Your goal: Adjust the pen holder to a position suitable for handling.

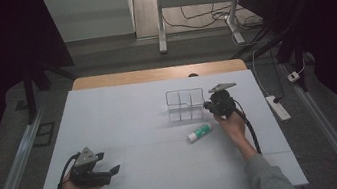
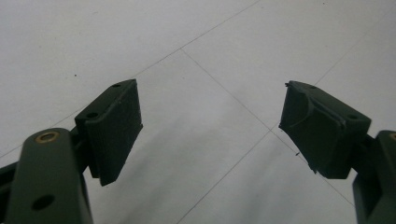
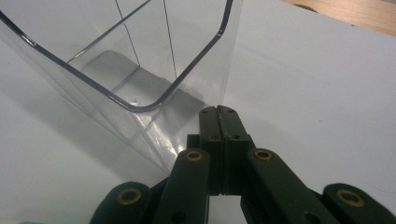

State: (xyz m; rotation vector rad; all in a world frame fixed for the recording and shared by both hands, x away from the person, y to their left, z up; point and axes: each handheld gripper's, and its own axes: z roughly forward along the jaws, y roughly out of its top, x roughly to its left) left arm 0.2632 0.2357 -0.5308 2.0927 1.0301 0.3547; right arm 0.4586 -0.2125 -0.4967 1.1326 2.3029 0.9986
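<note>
A clear plastic box (image 1: pixel 186 105) with inner dividers stands on the white mat (image 1: pixel 151 127) right of the middle. My right gripper (image 1: pixel 207 105) is at its right side, held by a hand. In the right gripper view the jaws are pressed together with no gap, and my right gripper (image 3: pixel 219 112) has its tips right at the near corner of the clear box (image 3: pixel 140 70). A white glue stick with a green cap (image 1: pixel 199 132) lies on the mat just in front of the box. My left gripper (image 1: pixel 114 171) rests at the front left and stands open, with bare mat between its fingers (image 2: pixel 116 126).
The mat covers a wooden table whose far edge (image 1: pixel 158 73) shows. Black cables trail from both grippers. Beyond the table are a desk frame (image 1: pixel 160 20), floor cables and a power strip (image 1: pixel 278 107) at the right.
</note>
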